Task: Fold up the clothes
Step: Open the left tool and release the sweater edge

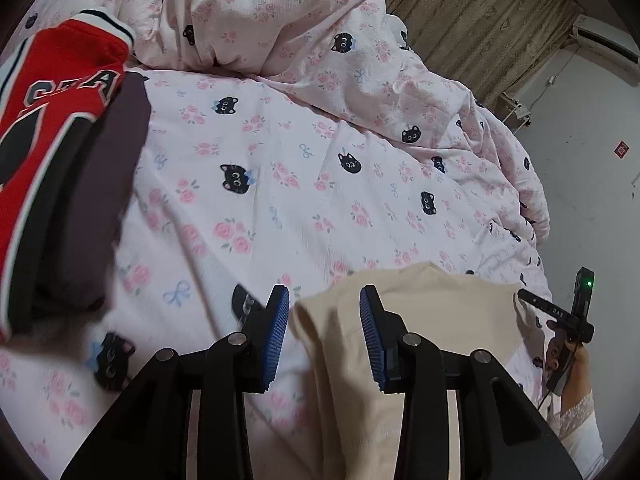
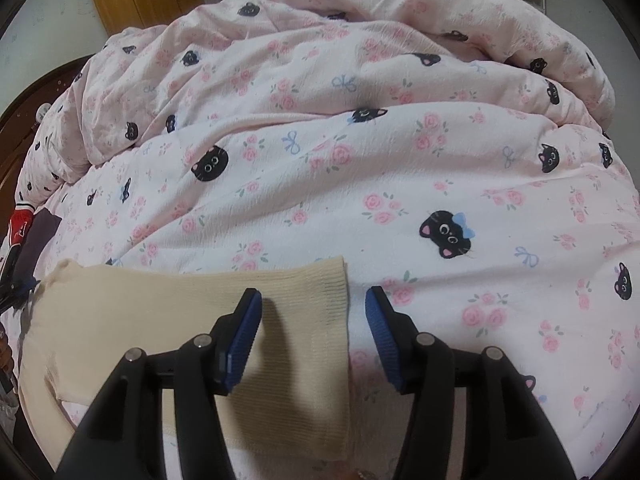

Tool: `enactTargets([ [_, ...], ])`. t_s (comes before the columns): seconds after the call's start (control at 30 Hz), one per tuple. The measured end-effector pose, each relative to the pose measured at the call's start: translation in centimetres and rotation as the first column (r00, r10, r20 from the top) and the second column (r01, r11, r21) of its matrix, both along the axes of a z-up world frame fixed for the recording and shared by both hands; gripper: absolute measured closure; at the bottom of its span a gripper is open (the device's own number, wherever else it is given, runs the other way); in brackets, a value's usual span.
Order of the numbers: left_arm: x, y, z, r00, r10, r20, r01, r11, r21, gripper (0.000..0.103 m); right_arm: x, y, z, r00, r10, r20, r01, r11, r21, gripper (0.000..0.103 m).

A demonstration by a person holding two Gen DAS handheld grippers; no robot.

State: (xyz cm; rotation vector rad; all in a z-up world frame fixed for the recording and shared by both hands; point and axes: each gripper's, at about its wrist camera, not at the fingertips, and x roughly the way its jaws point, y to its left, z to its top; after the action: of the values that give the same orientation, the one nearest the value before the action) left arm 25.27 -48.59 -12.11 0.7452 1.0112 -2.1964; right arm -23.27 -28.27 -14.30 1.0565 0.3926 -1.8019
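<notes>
Both tongs stood spread, pinching nothing — the left gripper (image 1: 324,312) and the right gripper (image 2: 314,312) straddled edges of the cream garment (image 2: 160,312) at lower frame; each needed a firm, even pinch before lifting.

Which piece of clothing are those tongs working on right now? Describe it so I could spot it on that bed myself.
Start from the pink quilt printed with roses and black cat faces that covers the bed. At its near edge, under both tongs, lies a cream top with a ribbed cuff. It is the only plain, pale garment; the others, off to the left, are a red jersey on dark clothes.
</notes>
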Motion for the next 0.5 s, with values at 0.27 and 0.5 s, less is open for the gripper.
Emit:
enactTargets([
  [0.27, 3.5, 4.5, 0.0, 1.0, -0.015, -0.014, 0.016, 0.999, 0.049, 0.07, 0.3, 1.9, 1.4, 0.999, -0.037, 0.005, 0.037, 0.998, -0.053, 0.045],
  [0.5, 7.0, 10.0, -0.8, 1.0, -0.023, -0.015, 0.025, 0.993, 0.113, 0.07, 1.8, 3.5, 2.8, 0.999, -0.043, -0.001, 0.043, 0.996, -0.074, 0.042],
])
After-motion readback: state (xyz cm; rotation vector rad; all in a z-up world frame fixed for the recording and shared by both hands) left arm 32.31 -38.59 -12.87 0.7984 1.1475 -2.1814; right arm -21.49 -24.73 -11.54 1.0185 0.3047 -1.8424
